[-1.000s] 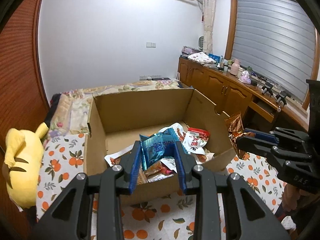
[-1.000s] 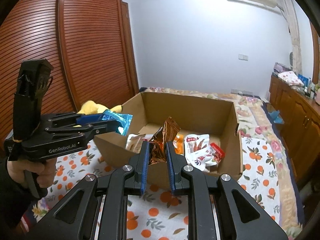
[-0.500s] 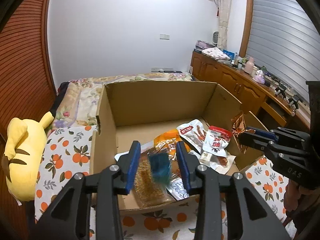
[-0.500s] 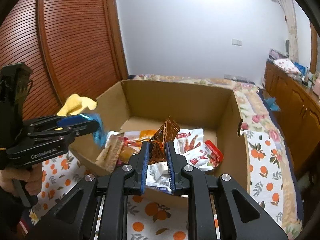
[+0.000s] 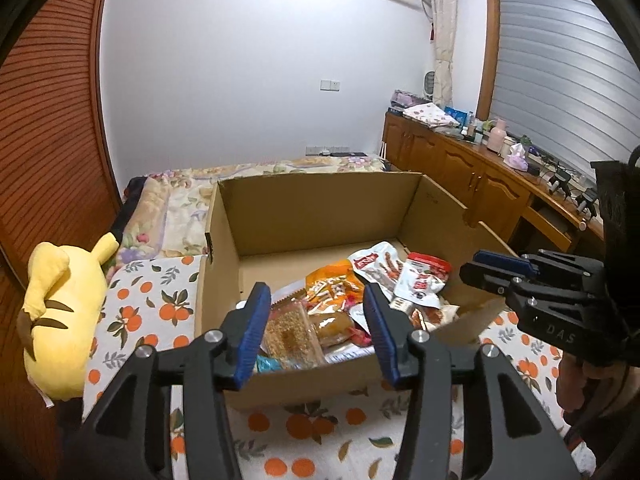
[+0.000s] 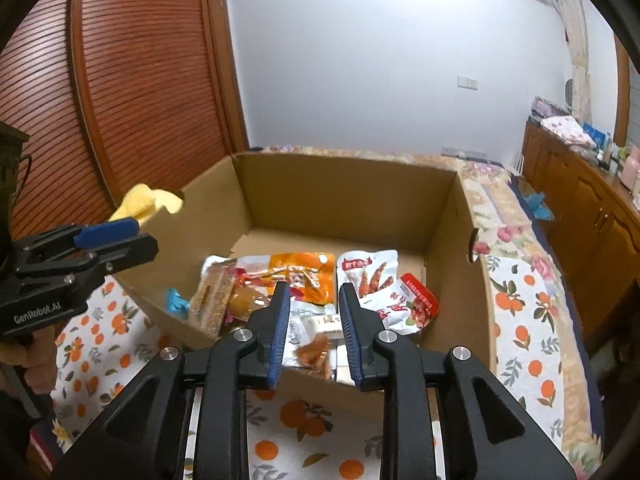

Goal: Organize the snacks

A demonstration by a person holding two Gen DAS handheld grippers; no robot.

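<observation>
An open cardboard box (image 5: 320, 208) (image 6: 344, 196) stands on the orange-print bedspread and holds several snack packets. Inside lie an orange packet (image 5: 332, 284) (image 6: 304, 270), a white chicken-feet packet (image 6: 368, 272), a red-and-white packet (image 5: 424, 280) (image 6: 412, 304), a sesame bar packet (image 5: 290, 334) (image 6: 212, 304) and the blue packet (image 5: 266, 364) (image 6: 176, 300). The copper foil packet (image 6: 316, 354) lies at the box's near wall. My left gripper (image 5: 316, 334) is open and empty over the near wall. My right gripper (image 6: 314, 330) is open and empty above the foil packet.
A yellow plush toy (image 5: 60, 312) lies left of the box. A brown slatted wardrobe (image 6: 132, 92) lines the left wall. Wooden cabinets (image 5: 460, 168) with clutter stand at the right under a shuttered window. The bedspread (image 5: 152, 304) surrounds the box.
My left gripper opened and dropped the blue packet into the box. My right gripper opened and let the copper foil packet fall in. Both moved closer over the box.
</observation>
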